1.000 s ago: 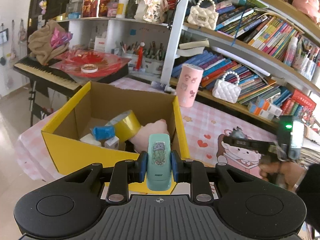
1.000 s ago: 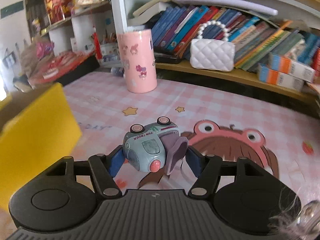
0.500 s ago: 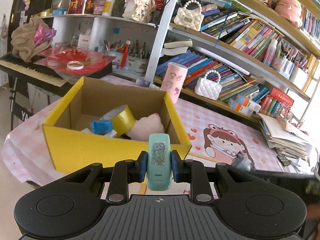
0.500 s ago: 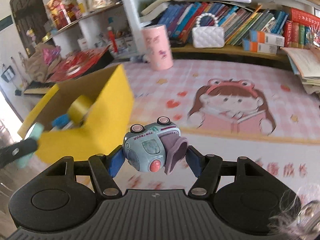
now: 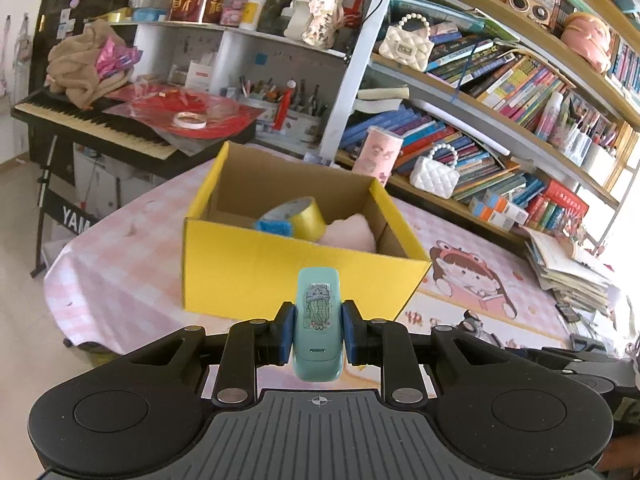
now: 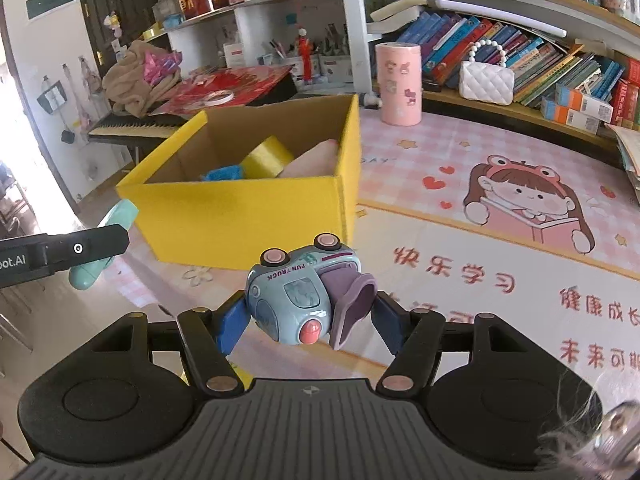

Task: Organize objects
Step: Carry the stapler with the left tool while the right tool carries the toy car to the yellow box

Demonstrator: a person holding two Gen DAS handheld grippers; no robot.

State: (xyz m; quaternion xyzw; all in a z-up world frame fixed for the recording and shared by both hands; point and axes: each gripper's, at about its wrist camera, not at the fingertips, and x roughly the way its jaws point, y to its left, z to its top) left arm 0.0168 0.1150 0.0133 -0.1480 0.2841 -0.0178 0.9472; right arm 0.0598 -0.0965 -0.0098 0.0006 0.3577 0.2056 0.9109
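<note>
Left jaws: the left gripper (image 5: 318,336) is clamped narrow on a mint-green plastic stapler with a jellyfish sticker (image 5: 318,320), lower centre of frame.
Right jaws: the right gripper (image 6: 310,320) grips a pale-blue toy truck with pink knobs (image 6: 298,296) at medium width.
Box: yellow open cardboard box (image 6: 248,216) on the pink-clothed counter (image 6: 480,280), beyond both.
Inside: yellow tape roll (image 5: 300,218), blue item, pink soft thing.
Background: pink cylinder (image 6: 398,84), upper centre.

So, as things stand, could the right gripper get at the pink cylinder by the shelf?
Probably not. The right gripper is already shut on the toy truck, so its jaws are occupied. The path itself looks free: open mat lies between it and the pink cylinder.
</note>
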